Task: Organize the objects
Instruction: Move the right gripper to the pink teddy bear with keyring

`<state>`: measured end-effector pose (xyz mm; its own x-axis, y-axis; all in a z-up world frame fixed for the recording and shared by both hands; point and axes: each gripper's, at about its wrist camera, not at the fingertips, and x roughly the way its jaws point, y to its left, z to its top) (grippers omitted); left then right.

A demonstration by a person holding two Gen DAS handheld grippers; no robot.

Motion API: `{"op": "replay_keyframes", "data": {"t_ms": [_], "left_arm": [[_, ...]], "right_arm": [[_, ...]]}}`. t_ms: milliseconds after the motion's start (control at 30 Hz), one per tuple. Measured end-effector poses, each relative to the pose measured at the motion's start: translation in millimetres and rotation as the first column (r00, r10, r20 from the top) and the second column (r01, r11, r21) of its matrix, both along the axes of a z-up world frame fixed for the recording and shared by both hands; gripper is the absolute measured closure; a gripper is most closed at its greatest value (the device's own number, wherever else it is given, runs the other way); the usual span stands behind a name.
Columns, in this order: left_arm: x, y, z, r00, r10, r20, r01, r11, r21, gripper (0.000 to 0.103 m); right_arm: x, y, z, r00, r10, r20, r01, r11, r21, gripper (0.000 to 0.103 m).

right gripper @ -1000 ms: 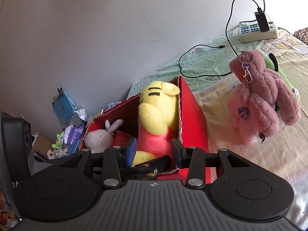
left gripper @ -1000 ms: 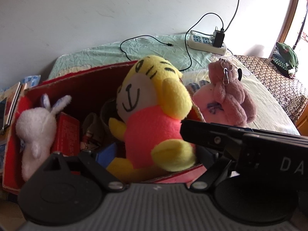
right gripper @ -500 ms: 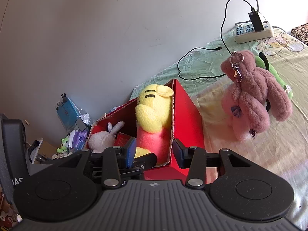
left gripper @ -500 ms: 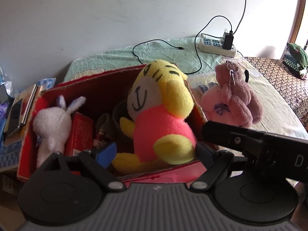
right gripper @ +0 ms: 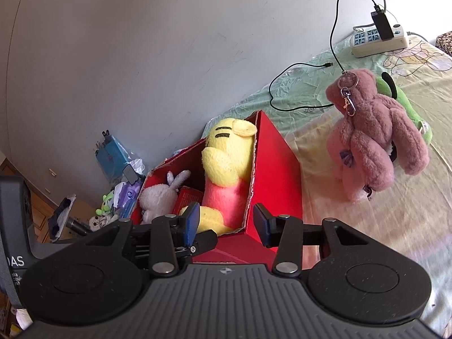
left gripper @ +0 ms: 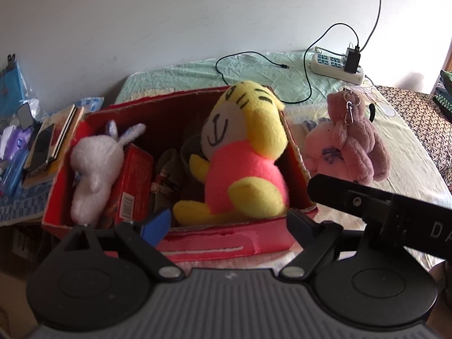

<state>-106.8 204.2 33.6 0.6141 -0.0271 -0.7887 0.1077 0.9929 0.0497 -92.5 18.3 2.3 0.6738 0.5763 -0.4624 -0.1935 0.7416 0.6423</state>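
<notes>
— Where are your tongs right now?

— My left gripper (left gripper: 226,224) sits low in front of the red box (left gripper: 214,247), its fingers spread wide with nothing between them. One blue-padded finger (left gripper: 156,224) reaches just over the box's near wall; the other is over by the box's right front corner. My right gripper (right gripper: 226,224) is also parted and empty, and it looks at the same box (right gripper: 275,169) from its right-hand end, with one pad in front of the open top and the other in front of the red outer side.

— And the toys?

— The yellow and pink tiger (left gripper: 243,155) sits upright inside the box, at its right end, just past my left fingers and not touching them. From the right gripper's camera I see the tiger (right gripper: 226,166) side-on, leaning against the box's torn edge. A white rabbit (left gripper: 94,166) lies at the left end of the box, next to a small red carton (left gripper: 131,182).

— Anything outside the box?

— A pink teddy with a key clip (left gripper: 353,138) sits on the bed sheet (left gripper: 401,169) just to the right of the box, pressed against a paler pink toy (left gripper: 319,147). In the right camera a green toy (right gripper: 401,99) shows behind the teddy (right gripper: 375,130). A power strip (left gripper: 336,67) and a black cable (left gripper: 254,59) lie further back near the wall
</notes>
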Motion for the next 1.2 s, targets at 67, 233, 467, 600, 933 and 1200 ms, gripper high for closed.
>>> {"op": "replay_keyframes", "data": {"t_ms": [67, 233, 467, 600, 933, 1200], "left_arm": [[-1, -2, 0, 1.0, 0.015, -0.007, -0.015, 1.0, -0.003, 0.016], [-6, -12, 1, 0.999, 0.043, -0.008, -0.043, 0.999, 0.0, 0.016], [-11, -32, -1, 0.998, 0.062, -0.017, -0.062, 0.998, 0.006, 0.016], [-11, -45, -3, 0.997, 0.073, -0.026, -0.073, 0.997, 0.008, 0.016], [-3, -87, -12, 0.997, 0.061, -0.052, -0.06, 0.998, 0.019, 0.016], [8, -119, -24, 0.994, 0.043, -0.097, -0.039, 0.998, 0.04, 0.015]], "right_arm": [[1, -2, 0, 1.0, 0.016, 0.0, -0.016, 1.0, 0.001, 0.057], [4, -10, 1, 0.998, 0.055, -0.002, -0.055, 0.998, 0.001, 0.057], [9, -24, -1, 0.995, 0.103, -0.008, -0.103, 0.995, -0.006, 0.057], [13, -37, -5, 0.993, 0.119, -0.022, -0.119, 0.993, -0.005, 0.057], [20, -70, -12, 0.99, 0.135, -0.048, -0.135, 0.991, 0.002, 0.057], [25, -102, -22, 0.99, 0.109, -0.086, -0.108, 0.994, 0.01, 0.056]]}}
